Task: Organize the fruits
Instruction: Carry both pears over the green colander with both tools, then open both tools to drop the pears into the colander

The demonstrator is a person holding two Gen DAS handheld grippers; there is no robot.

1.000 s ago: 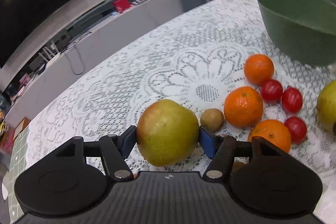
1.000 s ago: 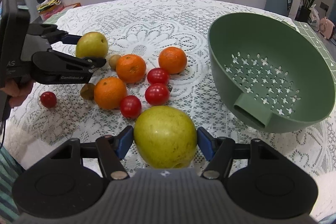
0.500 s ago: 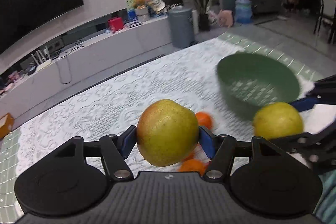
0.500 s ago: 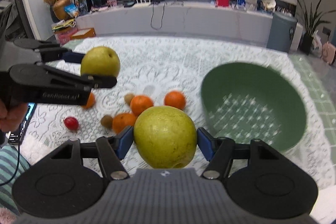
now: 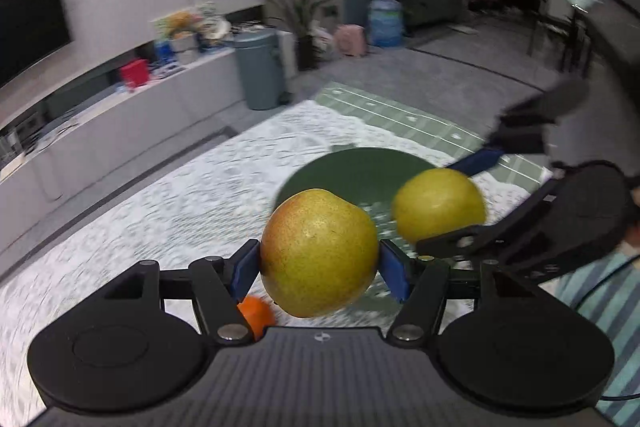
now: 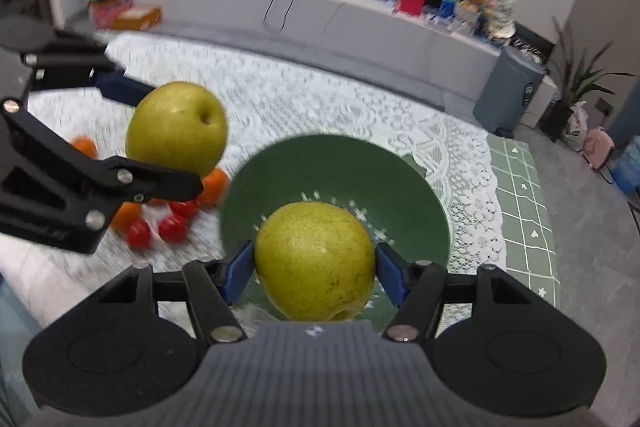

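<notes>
Jaws of the left gripper [image 5: 320, 269] pinch a blushed pear [image 5: 320, 253] and those of the right gripper [image 6: 316, 269] a green pear [image 6: 315, 261], both above the colander [image 6: 340, 167].

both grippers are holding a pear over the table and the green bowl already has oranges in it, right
Not quite: the green bowl is empty in the right wrist view. The oranges lie on the table. The left gripper and right gripper each hold a pear.

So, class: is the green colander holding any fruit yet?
Apparently empty: the green colander shows only bare perforated floor; both pears are gripped above.
</notes>
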